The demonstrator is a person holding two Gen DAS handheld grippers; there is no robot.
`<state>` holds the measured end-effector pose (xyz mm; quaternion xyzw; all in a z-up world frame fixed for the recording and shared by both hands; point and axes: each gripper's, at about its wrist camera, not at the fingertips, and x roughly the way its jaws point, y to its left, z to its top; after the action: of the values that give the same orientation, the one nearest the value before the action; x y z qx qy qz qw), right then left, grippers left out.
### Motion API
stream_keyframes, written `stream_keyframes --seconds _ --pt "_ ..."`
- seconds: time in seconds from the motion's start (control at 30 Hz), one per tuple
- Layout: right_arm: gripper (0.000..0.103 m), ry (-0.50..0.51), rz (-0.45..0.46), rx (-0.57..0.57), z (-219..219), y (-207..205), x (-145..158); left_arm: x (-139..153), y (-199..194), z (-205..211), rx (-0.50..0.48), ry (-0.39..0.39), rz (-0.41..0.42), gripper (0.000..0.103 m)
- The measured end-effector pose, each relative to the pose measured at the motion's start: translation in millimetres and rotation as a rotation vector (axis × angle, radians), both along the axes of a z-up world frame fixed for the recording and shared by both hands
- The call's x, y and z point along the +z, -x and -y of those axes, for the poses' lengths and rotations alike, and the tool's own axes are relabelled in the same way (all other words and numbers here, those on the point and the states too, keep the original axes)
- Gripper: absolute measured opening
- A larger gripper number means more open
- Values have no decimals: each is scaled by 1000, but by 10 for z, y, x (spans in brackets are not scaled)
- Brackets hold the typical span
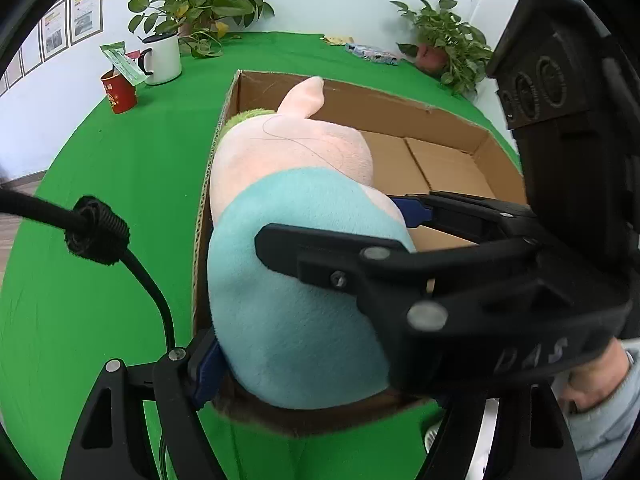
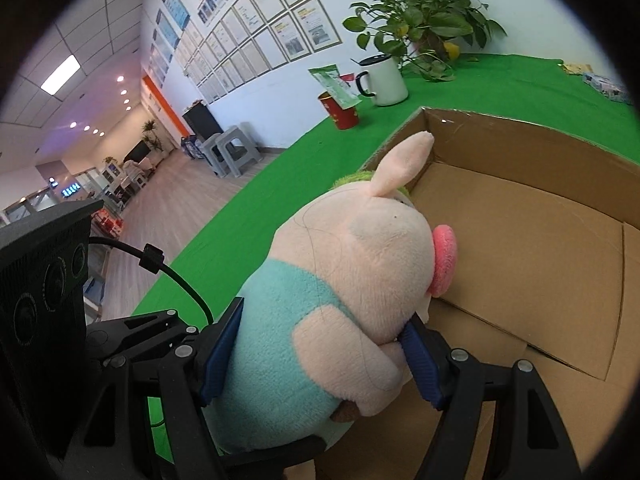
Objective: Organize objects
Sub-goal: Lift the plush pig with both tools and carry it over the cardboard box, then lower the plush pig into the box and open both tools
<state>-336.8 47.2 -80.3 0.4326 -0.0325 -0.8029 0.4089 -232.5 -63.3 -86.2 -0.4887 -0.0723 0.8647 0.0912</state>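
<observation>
A plush pig with a pink head, pink snout and teal shirt hangs over the left side of an open cardboard box. Both grippers are shut on its teal body. My left gripper squeezes it from below, blue pads against the plush. My right gripper grips its sides between blue pads; it also shows in the left wrist view as a black frame crossing over the toy. In the right wrist view the pig faces into the box, whose floor is bare.
The box stands on a green table. A white mug and a red cup with a green packet stand at the far left. Potted plants and a blue packet line the far edge.
</observation>
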Motion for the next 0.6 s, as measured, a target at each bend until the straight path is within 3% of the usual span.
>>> stream_keyframes --seconds 0.17,0.33,0.47,0.6 --pt "73 20 7 17 -20 3 -10 125 -228 0 -13 4 -22 80" --pt "73 -46 26 19 58 17 -97 290 -463 65 4 25 -85 80" --pt "73 -63 45 16 136 7 -113 258 -516 111 10 33 -73 67" --pt "83 -51 90 -20 117 21 -179 258 -531 143 23 15 -84 65"
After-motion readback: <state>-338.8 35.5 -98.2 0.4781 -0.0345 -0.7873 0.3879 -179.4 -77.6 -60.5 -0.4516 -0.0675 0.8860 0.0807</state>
